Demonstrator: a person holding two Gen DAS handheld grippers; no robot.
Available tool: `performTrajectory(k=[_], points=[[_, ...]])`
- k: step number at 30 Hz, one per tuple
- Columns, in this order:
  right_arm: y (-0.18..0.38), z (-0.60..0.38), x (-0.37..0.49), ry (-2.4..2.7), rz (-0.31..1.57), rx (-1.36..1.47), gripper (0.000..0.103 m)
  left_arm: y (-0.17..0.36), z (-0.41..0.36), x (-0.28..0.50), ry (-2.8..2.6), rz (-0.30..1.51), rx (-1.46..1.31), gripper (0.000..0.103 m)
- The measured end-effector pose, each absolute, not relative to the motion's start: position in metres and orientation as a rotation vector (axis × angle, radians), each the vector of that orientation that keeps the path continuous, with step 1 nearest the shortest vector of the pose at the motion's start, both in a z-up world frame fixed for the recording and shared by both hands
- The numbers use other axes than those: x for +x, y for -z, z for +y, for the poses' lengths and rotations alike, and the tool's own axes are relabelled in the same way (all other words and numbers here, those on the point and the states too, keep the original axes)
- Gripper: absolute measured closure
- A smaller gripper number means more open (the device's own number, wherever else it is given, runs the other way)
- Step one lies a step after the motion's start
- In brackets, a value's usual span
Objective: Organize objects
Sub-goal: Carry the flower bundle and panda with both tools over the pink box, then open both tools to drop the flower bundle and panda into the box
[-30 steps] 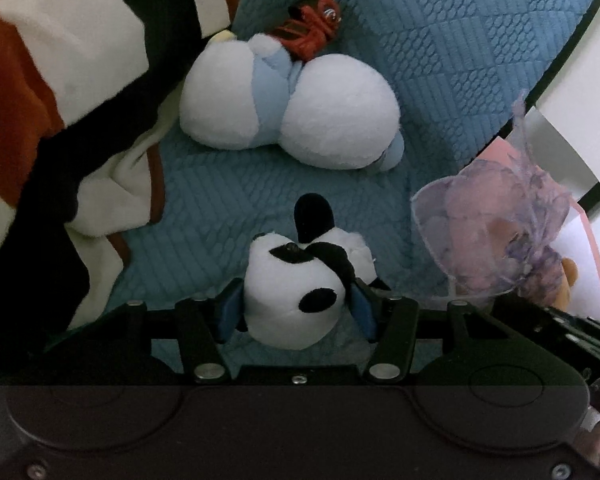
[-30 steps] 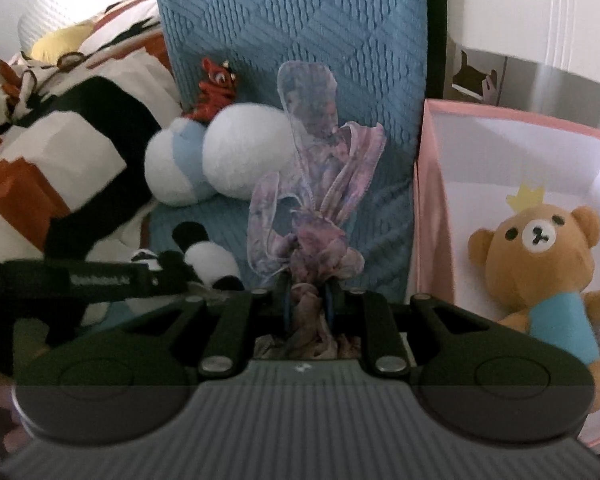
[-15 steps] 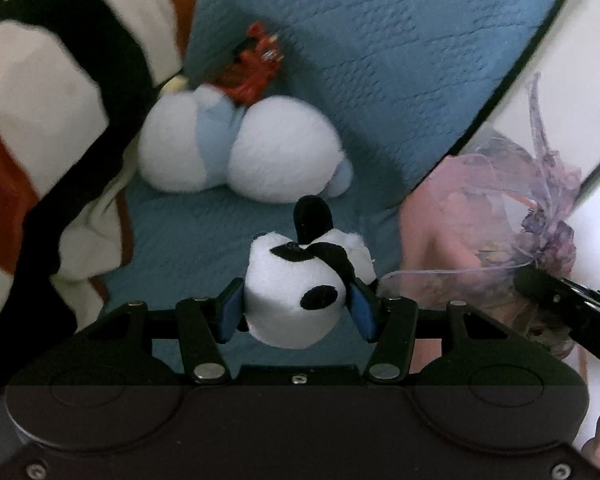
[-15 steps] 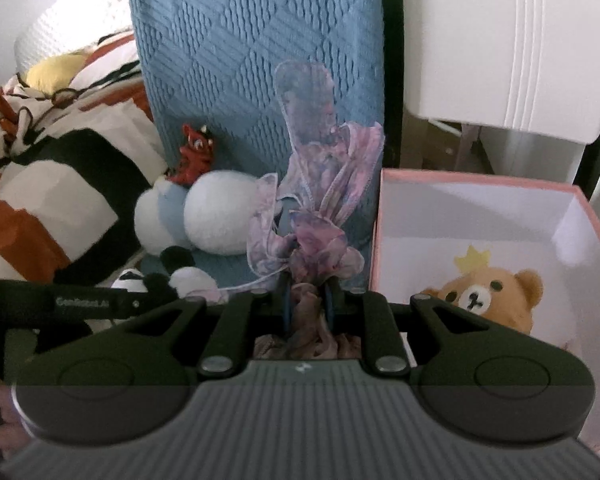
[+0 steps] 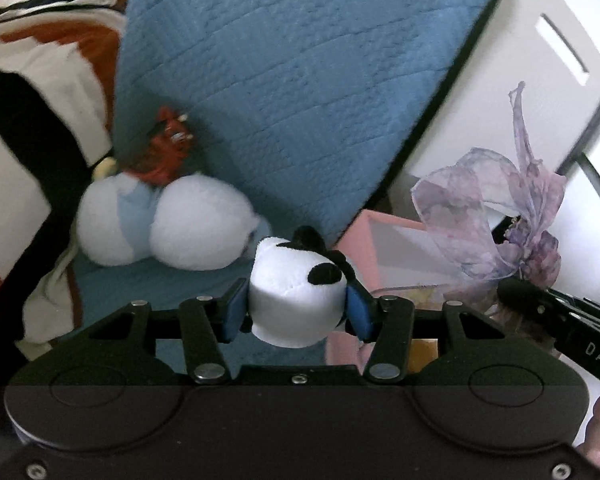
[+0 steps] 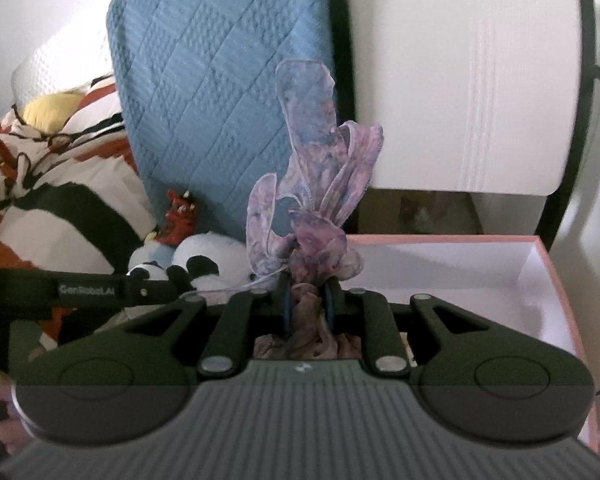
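My left gripper (image 5: 296,310) is shut on a small black-and-white panda plush (image 5: 296,292) and holds it in the air beside the pink box (image 5: 374,240). My right gripper (image 6: 306,306) is shut on a purple-pink ribbon bow (image 6: 312,216) and holds it upright at the near left edge of the open pink box (image 6: 540,280). In the left wrist view the bow (image 5: 480,224) and the right gripper's arm (image 5: 560,312) show at the right. The panda (image 6: 200,270) and the left gripper's arm (image 6: 84,290) show at the left in the right wrist view.
A white-and-blue plush (image 5: 164,228) and a small red tiger toy (image 5: 168,152) lie on the blue quilted cover (image 5: 300,80). A striped black, white and orange blanket (image 5: 28,120) lies at the left. A white chair (image 6: 460,100) stands behind the box.
Both grippers have risen and moved right toward the pink box, each still holding its object. The teddy bear seen in the box earlier is now hidden behind my right gripper.
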State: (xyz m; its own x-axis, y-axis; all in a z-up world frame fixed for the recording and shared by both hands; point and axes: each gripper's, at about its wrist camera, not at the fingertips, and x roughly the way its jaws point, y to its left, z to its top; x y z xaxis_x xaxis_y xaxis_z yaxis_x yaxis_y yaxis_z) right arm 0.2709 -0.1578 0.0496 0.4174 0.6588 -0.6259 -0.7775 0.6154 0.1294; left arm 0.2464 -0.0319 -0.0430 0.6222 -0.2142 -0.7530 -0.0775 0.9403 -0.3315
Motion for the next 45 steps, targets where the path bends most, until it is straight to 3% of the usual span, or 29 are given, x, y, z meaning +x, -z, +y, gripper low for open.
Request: performTrajectory(k=[13, 29, 39, 42, 43, 44, 45], points=[[-0.048, -0.226, 0.306, -0.798, 0.674, -0.157, 0.084, 0.04, -0.115, 0.253, 0.18, 0.906, -0.323, 0.054], [0.037, -0.308, 0.33, -0.645, 0.81, -0.134, 0.084, 0.097, -0.198, 0.244, 0.252, 1.05, -0.278, 0.054], [0.07, -0.336, 0.335, -0.585, 0.876, -0.069, 0.082, 0.105, -0.209, 0.239, 0.259, 1.08, -0.254, 0.054], [0.066, -0.335, 0.334, -0.584, 0.861, -0.084, 0.078, 0.099, -0.209, 0.237, 0.273, 1.063, -0.265, 0.053], [0.064, -0.335, 0.334, -0.584, 0.856, -0.085, 0.073, 0.096, -0.209, 0.236, 0.276, 1.054, -0.265, 0.051], [0.062, -0.334, 0.335, -0.585, 0.855, -0.082, 0.069, 0.094, -0.209, 0.236, 0.272, 1.049, -0.263, 0.041], [0.059, -0.334, 0.335, -0.585, 0.854, -0.072, 0.057, 0.091, -0.207, 0.235, 0.266, 1.04, -0.261, 0.035]])
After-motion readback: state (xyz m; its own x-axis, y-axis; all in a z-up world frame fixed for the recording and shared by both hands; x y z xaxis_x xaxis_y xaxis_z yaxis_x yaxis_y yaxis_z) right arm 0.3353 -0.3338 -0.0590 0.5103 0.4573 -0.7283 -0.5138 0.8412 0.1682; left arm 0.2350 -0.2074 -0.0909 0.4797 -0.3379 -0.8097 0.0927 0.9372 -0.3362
